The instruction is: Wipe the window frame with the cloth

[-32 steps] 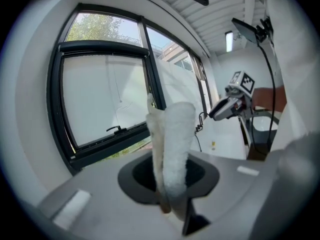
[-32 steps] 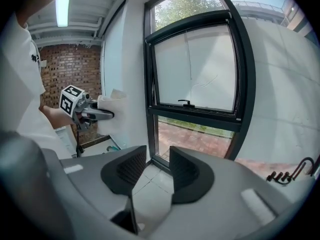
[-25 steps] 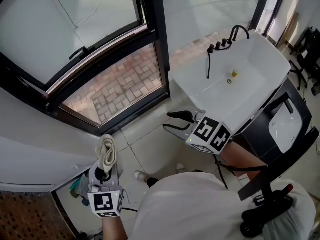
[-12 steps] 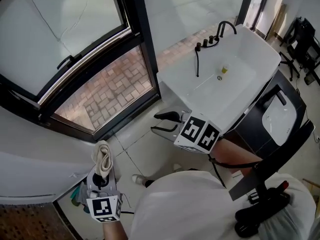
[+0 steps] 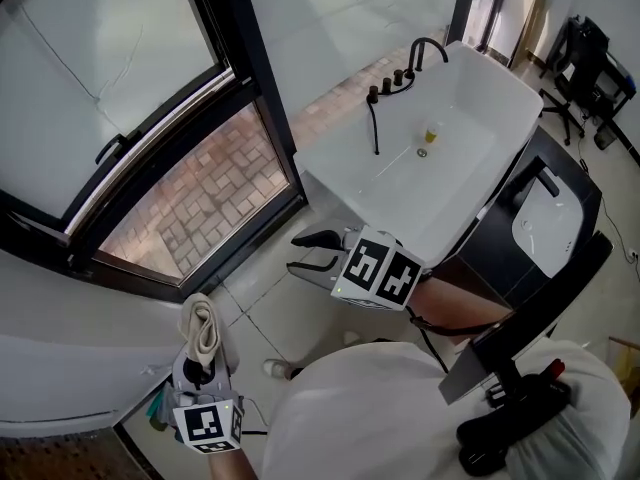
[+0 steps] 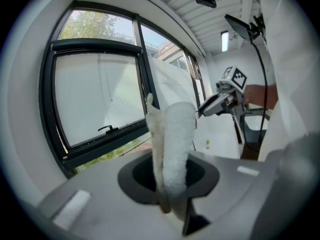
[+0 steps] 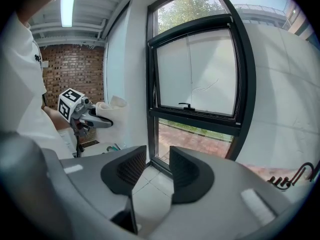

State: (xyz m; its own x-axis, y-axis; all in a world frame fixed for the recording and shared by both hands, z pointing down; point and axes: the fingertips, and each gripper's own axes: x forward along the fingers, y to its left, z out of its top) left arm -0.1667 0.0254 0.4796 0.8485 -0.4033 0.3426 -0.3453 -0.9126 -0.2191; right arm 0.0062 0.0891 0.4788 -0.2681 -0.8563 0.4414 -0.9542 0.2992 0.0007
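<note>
Floor (image 5: 268,310): pale square tiles, dark grout lines.
- White tub (image 5: 440,158) stands on it.
- Black cabinet (image 5: 578,190), just right of the tub.
- Black chair (image 5: 580,48), beyond the tub's far end.
- White shoe (image 5: 275,370), nearer than the tub.
- Black window frame (image 5: 245,233) meets the tiles left of the tub.

left gripper (image 5: 201,364): fingers clamped on cloth (image 5: 200,320) | right gripper (image 5: 302,253): fingers apart

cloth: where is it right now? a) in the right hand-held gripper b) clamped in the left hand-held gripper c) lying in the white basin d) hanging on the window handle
b: the cloth stands pinched between the jaws of the left hand-held gripper; the right hand-held gripper has its jaws apart, nothing between them.
</note>
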